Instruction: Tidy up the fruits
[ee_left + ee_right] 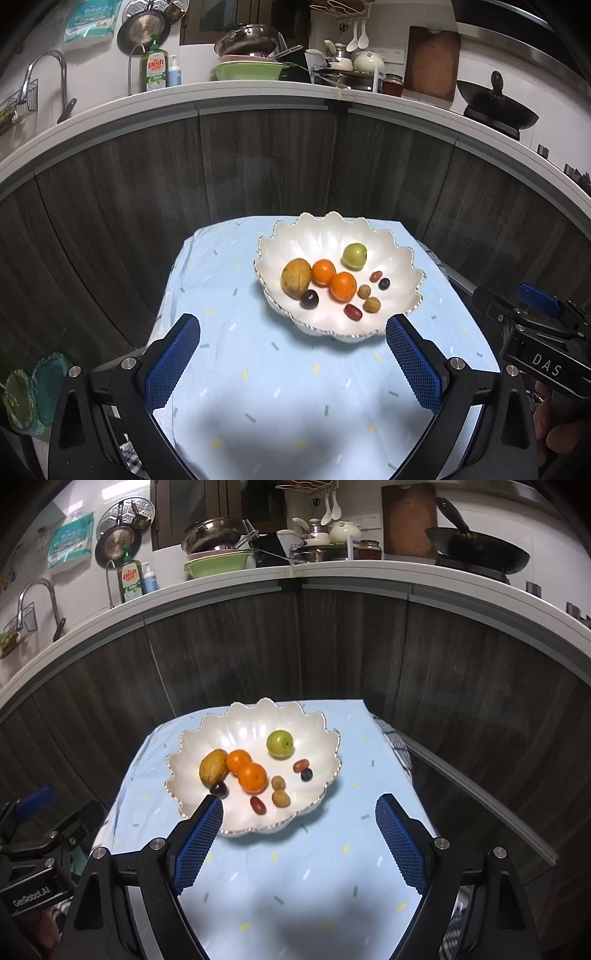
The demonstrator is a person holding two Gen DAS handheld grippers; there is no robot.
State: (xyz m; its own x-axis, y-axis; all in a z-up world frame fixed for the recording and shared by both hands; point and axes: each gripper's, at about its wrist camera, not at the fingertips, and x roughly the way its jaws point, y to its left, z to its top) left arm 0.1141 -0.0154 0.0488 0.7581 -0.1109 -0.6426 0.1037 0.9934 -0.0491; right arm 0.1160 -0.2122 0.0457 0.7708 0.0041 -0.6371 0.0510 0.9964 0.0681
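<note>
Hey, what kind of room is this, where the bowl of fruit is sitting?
Most likely a home kitchen. A counter runs along the back with a sink faucet, a dish soap bottle and a wok. The fruit bowl sits on a blue cloth in front.

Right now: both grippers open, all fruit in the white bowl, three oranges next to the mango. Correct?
Not quite: only two oranges sit beside the mango, as the right wrist view shows. Left gripper and right gripper are open, and all fruit is in the white bowl.
</note>
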